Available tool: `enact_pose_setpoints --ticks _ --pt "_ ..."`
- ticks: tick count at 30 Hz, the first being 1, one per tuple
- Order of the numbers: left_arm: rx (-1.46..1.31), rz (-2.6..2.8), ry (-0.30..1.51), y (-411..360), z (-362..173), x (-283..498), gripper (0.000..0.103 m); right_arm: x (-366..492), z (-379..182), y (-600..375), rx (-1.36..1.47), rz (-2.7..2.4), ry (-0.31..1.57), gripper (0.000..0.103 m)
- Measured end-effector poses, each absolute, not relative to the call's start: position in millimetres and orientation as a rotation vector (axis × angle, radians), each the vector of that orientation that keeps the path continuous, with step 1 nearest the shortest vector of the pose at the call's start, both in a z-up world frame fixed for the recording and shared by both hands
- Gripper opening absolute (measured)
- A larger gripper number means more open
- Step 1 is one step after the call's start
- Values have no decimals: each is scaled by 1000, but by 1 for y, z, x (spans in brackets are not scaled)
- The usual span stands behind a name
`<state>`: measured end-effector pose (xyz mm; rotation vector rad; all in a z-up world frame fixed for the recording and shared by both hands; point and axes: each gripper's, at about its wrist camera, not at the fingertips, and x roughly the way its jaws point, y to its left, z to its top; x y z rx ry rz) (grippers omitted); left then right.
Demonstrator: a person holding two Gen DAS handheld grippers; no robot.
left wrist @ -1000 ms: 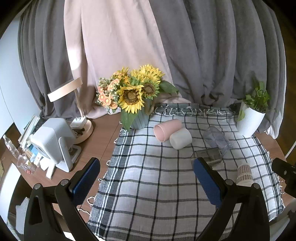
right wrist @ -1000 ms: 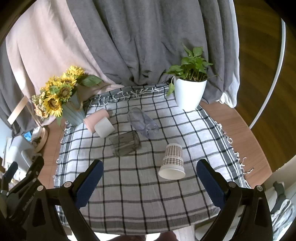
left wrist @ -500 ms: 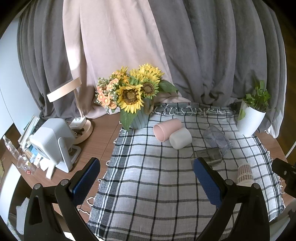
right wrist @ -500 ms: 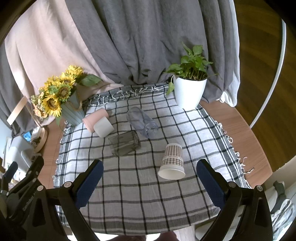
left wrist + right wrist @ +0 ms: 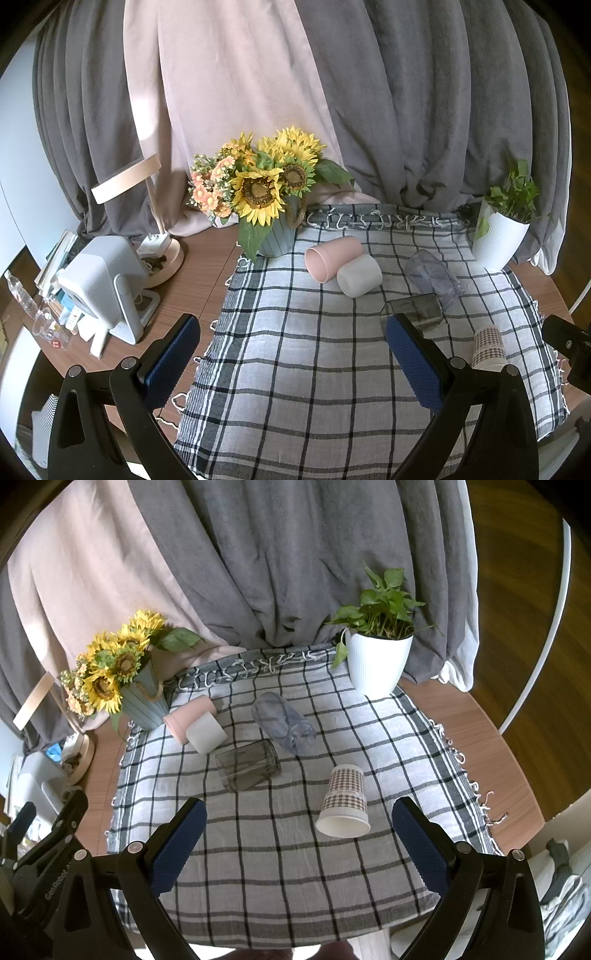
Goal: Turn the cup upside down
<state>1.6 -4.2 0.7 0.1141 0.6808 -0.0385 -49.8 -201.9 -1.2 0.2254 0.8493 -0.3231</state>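
Observation:
Several cups are on the checked cloth (image 5: 280,871). A pink cup (image 5: 190,716) (image 5: 330,256), a white cup (image 5: 206,733) (image 5: 358,275), a dark smoked glass (image 5: 248,770) (image 5: 415,308) and a clear bluish glass (image 5: 282,723) (image 5: 432,275) lie on their sides. A checked paper cup (image 5: 344,801) (image 5: 488,349) stands upside down on its wide rim. My left gripper (image 5: 291,362) is open and empty, above the cloth's front left. My right gripper (image 5: 295,843) is open and empty, just in front of the paper cup.
A sunflower vase (image 5: 273,236) stands at the cloth's back left, a white plant pot (image 5: 378,664) at the back right. A white fan-like device (image 5: 101,284) and a lamp base (image 5: 162,258) sit on the wooden table to the left. Curtains hang behind.

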Motion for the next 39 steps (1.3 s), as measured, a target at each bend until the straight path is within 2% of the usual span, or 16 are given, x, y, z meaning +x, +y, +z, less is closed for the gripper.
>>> enact_pose_setpoints --ticks 39 --pt "126 -41 694 -8 -5 5 103 -46 -1 -203 229 -324 855 101"
